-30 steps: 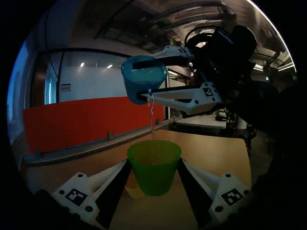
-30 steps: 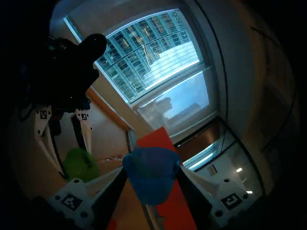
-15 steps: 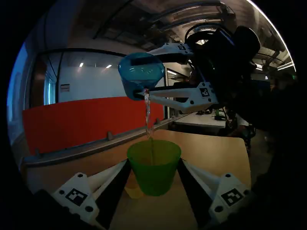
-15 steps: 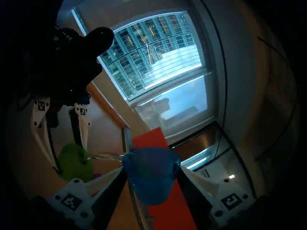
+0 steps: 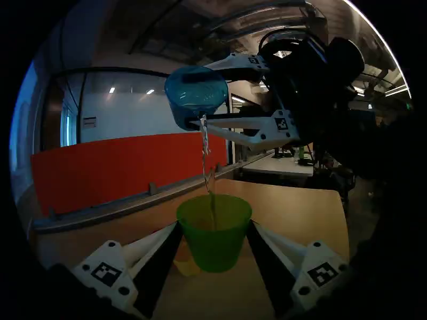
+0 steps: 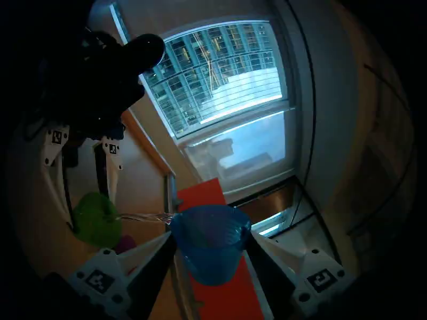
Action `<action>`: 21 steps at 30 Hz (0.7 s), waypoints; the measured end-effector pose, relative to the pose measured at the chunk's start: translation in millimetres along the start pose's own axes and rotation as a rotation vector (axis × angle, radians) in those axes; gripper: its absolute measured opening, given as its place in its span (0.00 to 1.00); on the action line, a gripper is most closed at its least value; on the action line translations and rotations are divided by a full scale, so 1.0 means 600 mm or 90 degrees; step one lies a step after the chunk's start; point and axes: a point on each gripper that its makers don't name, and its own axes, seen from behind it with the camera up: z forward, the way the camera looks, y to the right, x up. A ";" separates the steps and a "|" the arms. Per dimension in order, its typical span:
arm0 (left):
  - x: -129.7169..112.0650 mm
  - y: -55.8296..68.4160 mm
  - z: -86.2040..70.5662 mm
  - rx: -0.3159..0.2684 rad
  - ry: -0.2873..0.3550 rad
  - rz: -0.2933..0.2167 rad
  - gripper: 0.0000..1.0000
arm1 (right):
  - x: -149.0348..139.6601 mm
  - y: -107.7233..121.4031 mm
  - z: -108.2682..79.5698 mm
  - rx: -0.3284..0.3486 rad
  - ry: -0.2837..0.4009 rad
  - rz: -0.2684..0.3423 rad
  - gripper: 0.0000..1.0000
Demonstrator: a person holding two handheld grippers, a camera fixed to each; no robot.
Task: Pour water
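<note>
Thin water stream falls from the tilted blue cup into the upright green cup directly beneath. Right tongs clamp the blue cup, held high. Left tongs clamp the green cup, low over the wooden tabletop.

A dim room: a wooden bench stands before an orange panel. Above it, small lights dot a glass wall. A large window glows with daylight.

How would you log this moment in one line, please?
Pouring | right gripper shut on tilted blue cup | left gripper shut on green cup | water falling into it
</note>
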 end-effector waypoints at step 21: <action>0.002 -0.001 0.004 0.000 -0.001 0.004 0.83 | 0.003 0.036 -0.001 -0.026 0.002 -0.069 0.88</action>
